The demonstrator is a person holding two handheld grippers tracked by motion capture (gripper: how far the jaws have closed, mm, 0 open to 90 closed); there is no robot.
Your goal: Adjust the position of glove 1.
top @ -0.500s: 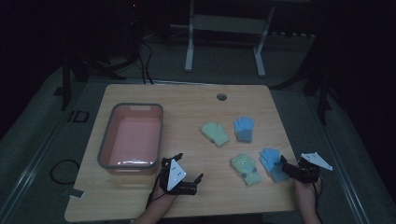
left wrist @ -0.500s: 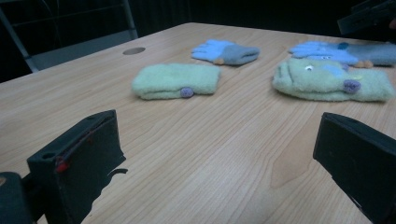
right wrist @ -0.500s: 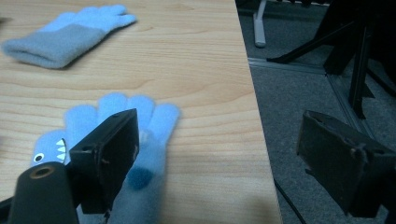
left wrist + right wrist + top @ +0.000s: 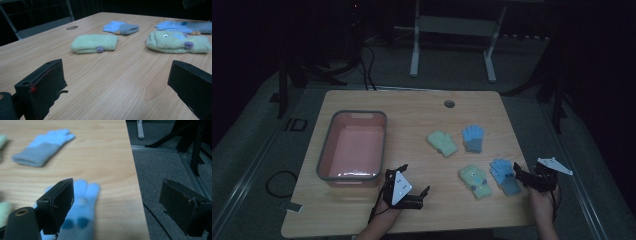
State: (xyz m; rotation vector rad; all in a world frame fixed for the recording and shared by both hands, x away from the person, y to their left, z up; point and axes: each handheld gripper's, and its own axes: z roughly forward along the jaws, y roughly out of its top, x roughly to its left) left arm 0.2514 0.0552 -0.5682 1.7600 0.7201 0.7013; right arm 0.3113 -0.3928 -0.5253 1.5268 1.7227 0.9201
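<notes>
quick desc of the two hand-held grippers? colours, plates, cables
Both are black, each with two blocky black jaws. The left hand-held gripper carries a pale three-cornered plate with dark dots; the right hand-held gripper has a similar plate. A dark cable trails from the left one. Forearms look bare.

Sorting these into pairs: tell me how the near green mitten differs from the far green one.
The near green mitten shows a face with an eye and a purple nub; the far green mitten looks plain apart from a purple nub at its edge. The near one lies beside a blue glove, almost touching; the far one sits clear. Both lie flat.
</notes>
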